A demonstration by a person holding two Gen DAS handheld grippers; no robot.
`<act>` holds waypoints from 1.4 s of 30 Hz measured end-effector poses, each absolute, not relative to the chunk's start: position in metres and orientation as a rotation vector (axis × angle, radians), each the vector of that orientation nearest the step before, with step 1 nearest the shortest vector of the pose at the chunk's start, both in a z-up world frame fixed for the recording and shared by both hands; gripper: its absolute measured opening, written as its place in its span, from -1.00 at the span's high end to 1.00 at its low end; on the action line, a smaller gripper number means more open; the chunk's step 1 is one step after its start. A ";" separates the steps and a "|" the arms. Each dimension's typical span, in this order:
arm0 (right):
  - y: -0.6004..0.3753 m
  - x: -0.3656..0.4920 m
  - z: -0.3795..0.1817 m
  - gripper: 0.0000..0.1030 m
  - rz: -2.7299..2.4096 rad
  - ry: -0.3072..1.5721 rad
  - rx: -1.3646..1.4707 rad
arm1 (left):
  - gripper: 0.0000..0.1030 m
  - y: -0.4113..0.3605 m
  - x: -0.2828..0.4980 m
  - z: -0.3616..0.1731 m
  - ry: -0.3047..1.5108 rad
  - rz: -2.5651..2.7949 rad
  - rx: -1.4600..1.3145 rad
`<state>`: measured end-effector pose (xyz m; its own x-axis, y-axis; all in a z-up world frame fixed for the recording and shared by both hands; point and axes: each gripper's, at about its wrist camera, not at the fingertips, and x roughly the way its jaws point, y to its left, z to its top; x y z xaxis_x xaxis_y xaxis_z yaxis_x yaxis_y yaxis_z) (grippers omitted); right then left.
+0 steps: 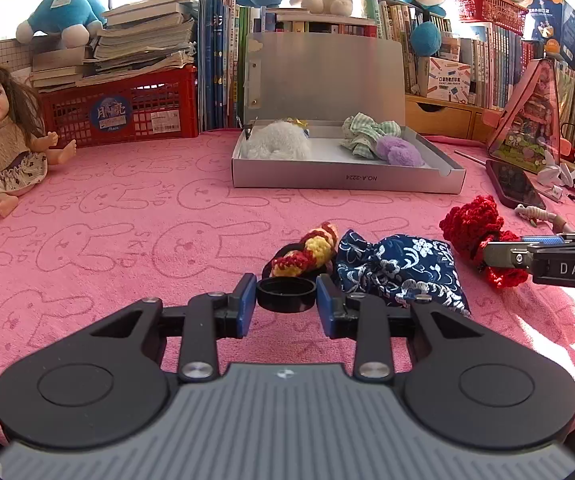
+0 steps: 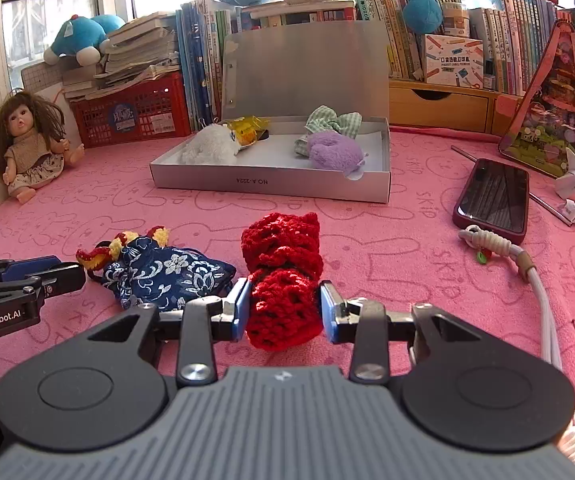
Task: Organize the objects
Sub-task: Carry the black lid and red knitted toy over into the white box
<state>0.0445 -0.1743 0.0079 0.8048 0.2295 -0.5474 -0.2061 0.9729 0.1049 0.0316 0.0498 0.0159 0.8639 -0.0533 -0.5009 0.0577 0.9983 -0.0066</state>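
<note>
My left gripper (image 1: 286,289) is shut on a black ring (image 1: 286,299) lying on the pink cloth, just in front of a yellow-and-red crochet piece (image 1: 311,252). Right of them lies a navy floral pouch (image 1: 399,268). My right gripper (image 2: 283,300) is shut on the near end of a red crochet piece (image 2: 283,264), its blue pads (image 2: 242,308) pressing its sides. Further back stands an open silver box (image 1: 347,180) holding a white fluffy item (image 1: 277,144), a green gingham bow (image 1: 367,134) and a purple fluffy scrunchie (image 1: 399,152).
A doll (image 1: 3,140) sits at the far left by a red crate (image 1: 127,110) of papers. A phone (image 2: 493,194) and a white cord (image 2: 527,268) lie at the right. Books and plush toys line the back.
</note>
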 end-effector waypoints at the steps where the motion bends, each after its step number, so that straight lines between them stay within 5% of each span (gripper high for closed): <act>1: -0.175 0.045 0.009 0.22 0.228 0.587 0.043 | 0.27 0.050 0.031 0.018 0.518 -0.058 0.007; 13: -0.184 0.060 0.026 0.22 0.183 0.548 0.079 | 0.27 0.049 0.042 0.041 0.450 -0.076 0.020; 42: -0.211 0.195 0.060 0.22 0.093 0.593 0.251 | 0.27 0.030 0.210 0.080 0.431 -0.208 -0.006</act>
